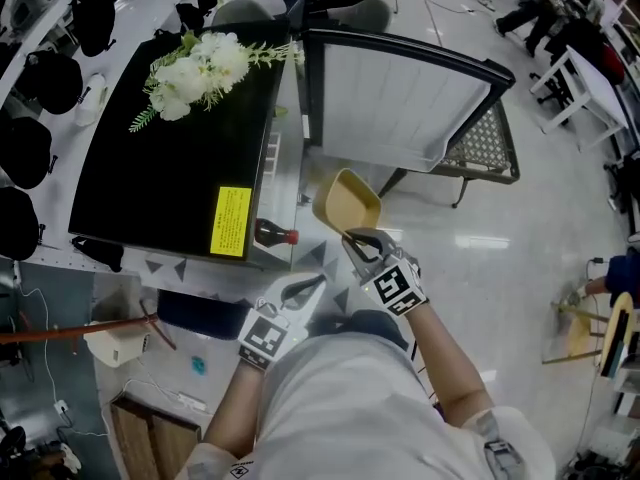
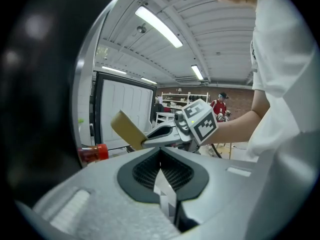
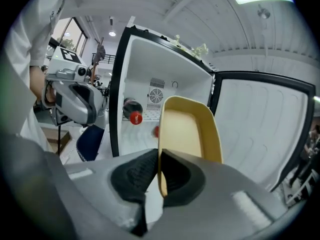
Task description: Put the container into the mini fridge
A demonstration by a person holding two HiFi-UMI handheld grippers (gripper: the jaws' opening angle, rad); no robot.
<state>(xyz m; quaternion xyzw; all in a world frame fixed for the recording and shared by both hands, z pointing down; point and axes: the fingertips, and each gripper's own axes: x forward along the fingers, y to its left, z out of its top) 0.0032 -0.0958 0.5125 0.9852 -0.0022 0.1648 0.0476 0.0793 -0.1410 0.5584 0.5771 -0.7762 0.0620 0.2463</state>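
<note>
A shallow yellow container [image 1: 347,204] hangs tilted in front of the open black mini fridge [image 1: 150,158]. My right gripper [image 1: 356,236] is shut on its near rim. In the right gripper view the container [image 3: 192,131] stands on edge between the pads, with the white fridge interior [image 3: 150,59] right behind it. Lower left, close to my body, my left gripper [image 1: 316,285] is shut with nothing in it. The left gripper view shows the container [image 2: 128,129] and the right gripper [image 2: 159,132] ahead of the left gripper [image 2: 160,153].
The fridge door [image 1: 395,103] swings open to the right. A dark bottle with a red cap [image 3: 133,112] lies inside on the shelf. White flowers [image 1: 200,68] lie on the fridge top. A mesh chair [image 1: 485,143] stands behind the door. A cardboard box [image 1: 150,433] sits at lower left.
</note>
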